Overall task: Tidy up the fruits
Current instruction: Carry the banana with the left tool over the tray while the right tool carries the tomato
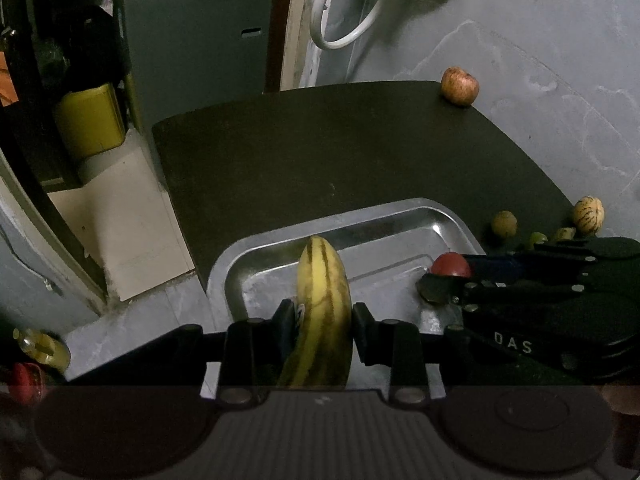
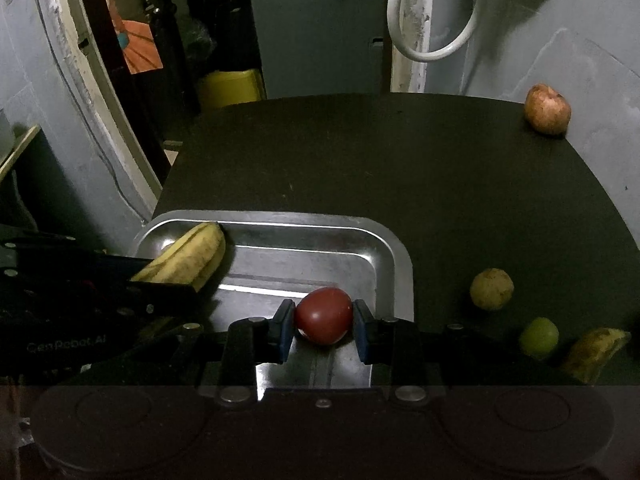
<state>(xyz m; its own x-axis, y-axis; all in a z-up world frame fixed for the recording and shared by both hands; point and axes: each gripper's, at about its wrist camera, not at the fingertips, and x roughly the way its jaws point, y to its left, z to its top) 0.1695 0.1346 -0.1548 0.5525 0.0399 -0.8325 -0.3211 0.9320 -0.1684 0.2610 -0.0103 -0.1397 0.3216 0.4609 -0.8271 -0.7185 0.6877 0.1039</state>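
My left gripper (image 1: 322, 320) is shut on a yellow banana (image 1: 322, 300) with brown streaks, held over the metal tray (image 1: 400, 216). In the right wrist view the same banana (image 2: 188, 258) pokes out over the tray's left part. My right gripper (image 2: 323, 322) is shut on a red round fruit (image 2: 324, 314) above the tray (image 2: 396, 252); that fruit (image 1: 450, 265) also shows in the left wrist view at the tray's right side. Whether either fruit touches the tray floor I cannot tell.
On the dark table (image 2: 400, 168), a reddish apple (image 2: 547, 114) sits at the far right corner. A yellowish round fruit (image 2: 491, 289), a green one (image 2: 539, 337) and a second banana (image 2: 596, 352) lie right of the tray. A striped fruit (image 1: 588, 214) is near the edge.
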